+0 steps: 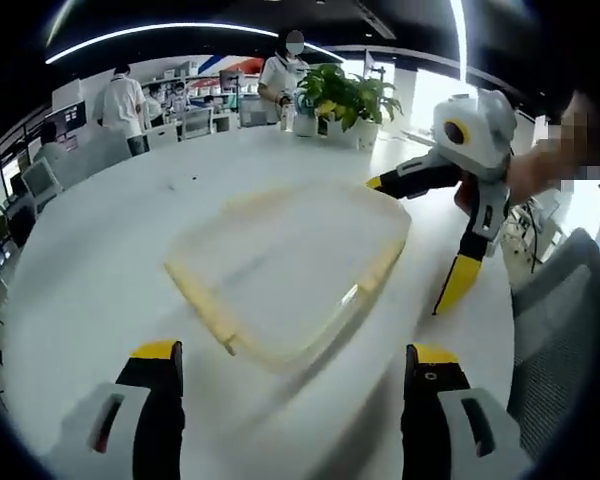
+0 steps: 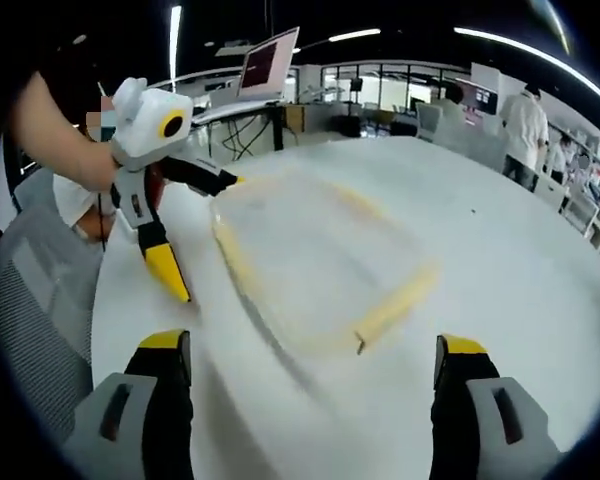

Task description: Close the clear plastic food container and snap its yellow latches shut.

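1. Nearest in the left gripper view, the left hand-held gripper (image 1: pixel 295 360) rises from the bottom with its yellow-tipped jaws spread wide and nothing between them.
2. In the right gripper view, the right hand-held gripper (image 2: pixel 315 350) likewise stands with its jaws wide apart, holding nothing.
3. The clear plastic food container (image 1: pixel 290 265) lies flat on the white worktop (image 1: pixel 100 260), just ahead of the left jaws; its outline is blurred.
4. Its yellow latches (image 1: pixel 202 300) run along the edges; whether they are snapped down cannot be told through the blur.
5. In the left gripper view, the right hand-held gripper comes in from the right, jaws apart, one tip close to the container's far corner and the other just beside its right edge.
6. Potted plants (image 1: pixel 345 100) stand at the worktop's far edge, with people (image 1: pixel 125 100) beyond.
7. A grey chair (image 1: pixel 565 330) stands at the right.
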A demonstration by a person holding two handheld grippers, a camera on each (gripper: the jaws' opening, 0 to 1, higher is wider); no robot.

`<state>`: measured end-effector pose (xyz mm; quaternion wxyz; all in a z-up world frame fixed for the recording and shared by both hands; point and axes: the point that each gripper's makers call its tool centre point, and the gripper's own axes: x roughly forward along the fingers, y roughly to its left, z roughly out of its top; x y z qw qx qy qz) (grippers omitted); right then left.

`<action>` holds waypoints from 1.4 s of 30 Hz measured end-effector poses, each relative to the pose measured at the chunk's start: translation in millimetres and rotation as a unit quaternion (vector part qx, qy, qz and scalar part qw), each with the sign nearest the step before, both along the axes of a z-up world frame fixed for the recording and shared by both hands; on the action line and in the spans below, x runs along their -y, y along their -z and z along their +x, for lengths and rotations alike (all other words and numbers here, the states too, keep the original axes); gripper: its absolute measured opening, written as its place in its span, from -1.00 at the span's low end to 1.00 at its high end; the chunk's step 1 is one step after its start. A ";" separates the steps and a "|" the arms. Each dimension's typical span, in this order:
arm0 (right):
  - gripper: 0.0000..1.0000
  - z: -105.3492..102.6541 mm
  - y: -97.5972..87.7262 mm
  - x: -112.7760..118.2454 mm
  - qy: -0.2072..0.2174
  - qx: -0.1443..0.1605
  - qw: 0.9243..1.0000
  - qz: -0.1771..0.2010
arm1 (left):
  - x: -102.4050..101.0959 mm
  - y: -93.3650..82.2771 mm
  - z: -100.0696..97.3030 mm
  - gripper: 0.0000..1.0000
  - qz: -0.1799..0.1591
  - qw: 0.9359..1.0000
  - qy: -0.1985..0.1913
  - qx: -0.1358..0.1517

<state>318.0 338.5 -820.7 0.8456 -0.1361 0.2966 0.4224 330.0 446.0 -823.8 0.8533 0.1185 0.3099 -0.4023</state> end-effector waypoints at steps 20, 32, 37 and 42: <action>0.93 -10.3 8.0 2.8 0.006 -0.022 1.000 -0.002 | 4.1 8.6 -11.2 0.77 -0.004 1.000 0.005 -0.019; 0.92 -15.7 3.0 10.1 0.030 -0.024 0.999 0.010 | -0.4 8.8 -15.4 0.74 -0.008 1.000 -0.007 -0.026; 0.91 -16.0 1.4 13.2 0.036 -0.025 0.999 0.011 | -4.0 6.5 -17.0 0.73 -0.009 1.000 -0.013 -0.025; 0.89 -17.7 -2.0 15.0 0.045 -0.025 0.999 0.018 | -10.3 5.9 -19.8 0.72 -0.012 0.999 -0.022 -0.027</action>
